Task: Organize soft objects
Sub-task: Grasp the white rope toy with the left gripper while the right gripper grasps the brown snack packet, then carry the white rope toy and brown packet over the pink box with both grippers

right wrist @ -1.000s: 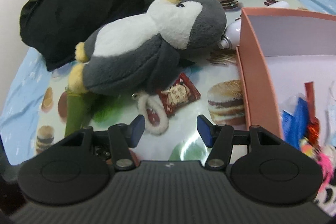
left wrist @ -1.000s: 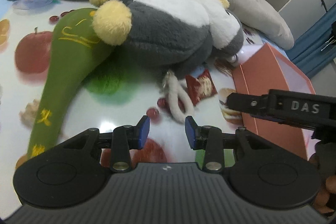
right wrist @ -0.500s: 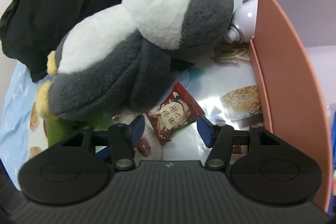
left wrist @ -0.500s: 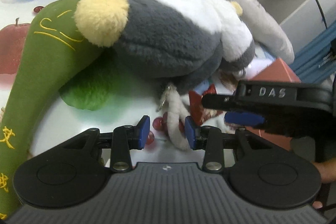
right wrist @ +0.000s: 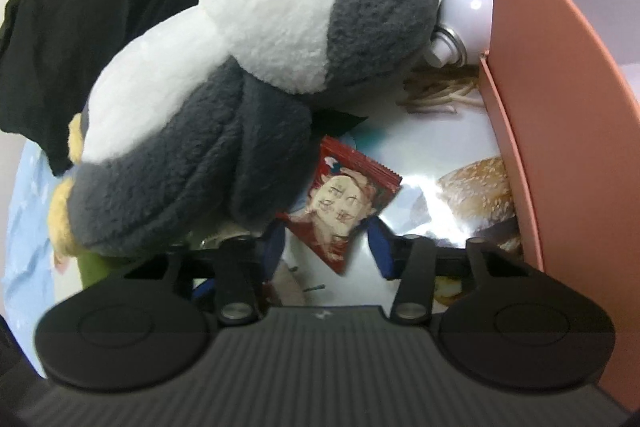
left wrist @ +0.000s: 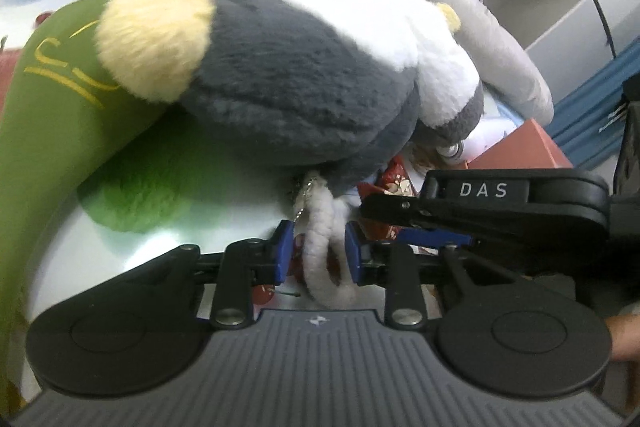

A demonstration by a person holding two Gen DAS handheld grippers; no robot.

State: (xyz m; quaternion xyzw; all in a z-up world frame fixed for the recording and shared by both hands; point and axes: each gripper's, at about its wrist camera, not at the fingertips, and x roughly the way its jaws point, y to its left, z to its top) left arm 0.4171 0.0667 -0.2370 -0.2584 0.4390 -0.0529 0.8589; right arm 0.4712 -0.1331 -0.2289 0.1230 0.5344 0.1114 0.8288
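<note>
Left tongs (left wrist: 314, 254) sit parted around the white fuzzy loop (left wrist: 320, 259) dangling from the grey-and-white plush penguin (left wrist: 288, 75), pads not yet clamped. The penguin lies on its side on the food-print desk (right wrist: 424, 147), yellow feet toward the left tongs, head toward the salmon-pink box (right wrist: 560, 131). Right tongs (right wrist: 326, 247) spread wide around a red snack packet (right wrist: 344, 207).

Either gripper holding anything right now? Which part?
Nothing is clamped yet. The left gripper is open, with the white loop by the penguin between its fingers. The right gripper is open around the red packet's lower corner.
</note>
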